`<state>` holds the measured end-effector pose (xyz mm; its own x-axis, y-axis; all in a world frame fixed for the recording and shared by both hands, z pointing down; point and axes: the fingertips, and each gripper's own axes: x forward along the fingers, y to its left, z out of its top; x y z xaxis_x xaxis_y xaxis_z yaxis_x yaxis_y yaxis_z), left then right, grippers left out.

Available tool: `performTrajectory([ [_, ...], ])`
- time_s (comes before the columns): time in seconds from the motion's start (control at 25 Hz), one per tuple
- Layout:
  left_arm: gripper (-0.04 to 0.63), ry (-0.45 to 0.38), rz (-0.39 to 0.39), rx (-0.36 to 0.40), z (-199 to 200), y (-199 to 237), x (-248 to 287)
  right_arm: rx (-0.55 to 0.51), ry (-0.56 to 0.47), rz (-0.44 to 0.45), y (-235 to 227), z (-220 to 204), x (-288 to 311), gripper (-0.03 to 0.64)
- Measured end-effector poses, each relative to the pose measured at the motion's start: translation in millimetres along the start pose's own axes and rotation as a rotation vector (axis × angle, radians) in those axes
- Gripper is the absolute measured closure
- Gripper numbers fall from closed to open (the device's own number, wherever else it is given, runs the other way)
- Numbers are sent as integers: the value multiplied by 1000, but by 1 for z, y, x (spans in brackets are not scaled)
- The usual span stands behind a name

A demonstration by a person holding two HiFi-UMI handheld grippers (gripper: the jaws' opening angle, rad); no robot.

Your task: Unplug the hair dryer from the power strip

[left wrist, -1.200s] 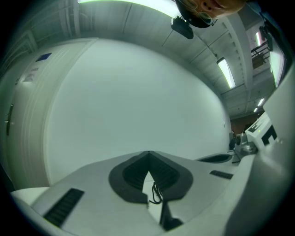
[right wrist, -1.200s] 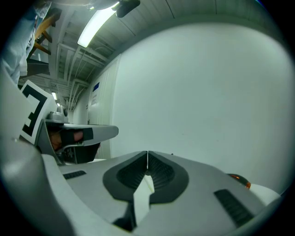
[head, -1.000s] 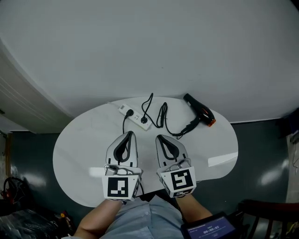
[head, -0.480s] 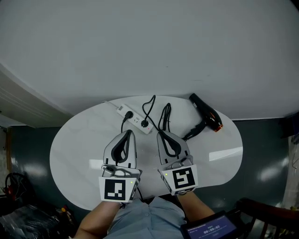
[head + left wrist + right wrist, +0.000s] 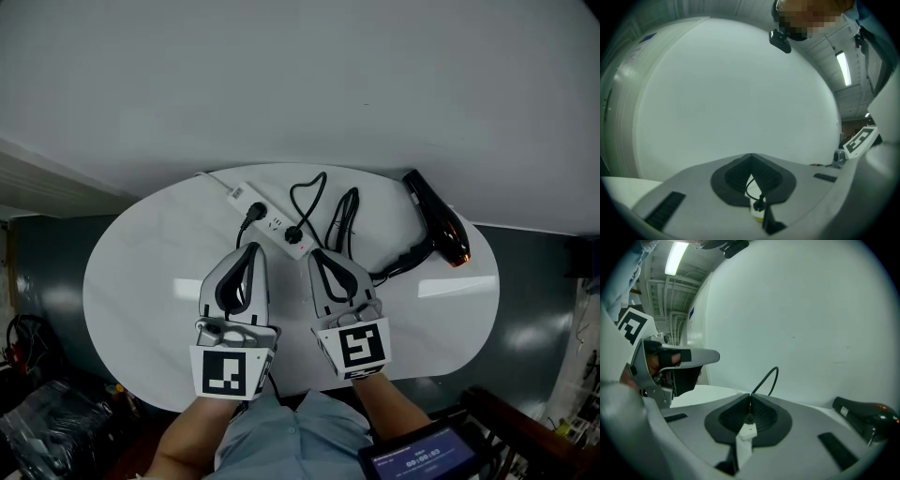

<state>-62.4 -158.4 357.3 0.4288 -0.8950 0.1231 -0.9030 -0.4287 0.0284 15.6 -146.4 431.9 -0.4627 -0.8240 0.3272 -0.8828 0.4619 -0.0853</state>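
In the head view, a white oval worktop (image 5: 141,309) carries a white power strip (image 5: 265,219) lying slantwise near its far edge, with two black plugs seated in it. The black hair dryer (image 5: 434,217), orange at one end, lies at the worktop's far right, well apart from the strip. Its cable (image 5: 345,220) runs from the handle through a bunched loop to the plug (image 5: 294,234) at the strip's nearer end. The left claw (image 5: 250,249) and right claw (image 5: 317,255) sit side by side just short of the strip, tips pointing toward it. In the left gripper view, that claw's pads meet at the tip, closed with nothing between them. A bit of white strip and a black plug with thin cable show through the slot below, and a pale wall (image 5: 731,93) fills the background. In the right gripper view, the pads are pressed together, closed and empty. The strip's white end shows in the slot, a black cable arcs up behind the tips, the hair dryer lies at the right and the left claw stands at the left edge
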Motion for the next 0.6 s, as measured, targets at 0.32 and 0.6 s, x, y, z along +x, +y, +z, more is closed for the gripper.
performTrajectory([
  [0.32,597,29,42,-36,-19,18,9,44,81,54,6,-34,25,526],
  [0.6,597,46,77,-27,-30,34,15,-18,68,82,5,-37,46,511],
])
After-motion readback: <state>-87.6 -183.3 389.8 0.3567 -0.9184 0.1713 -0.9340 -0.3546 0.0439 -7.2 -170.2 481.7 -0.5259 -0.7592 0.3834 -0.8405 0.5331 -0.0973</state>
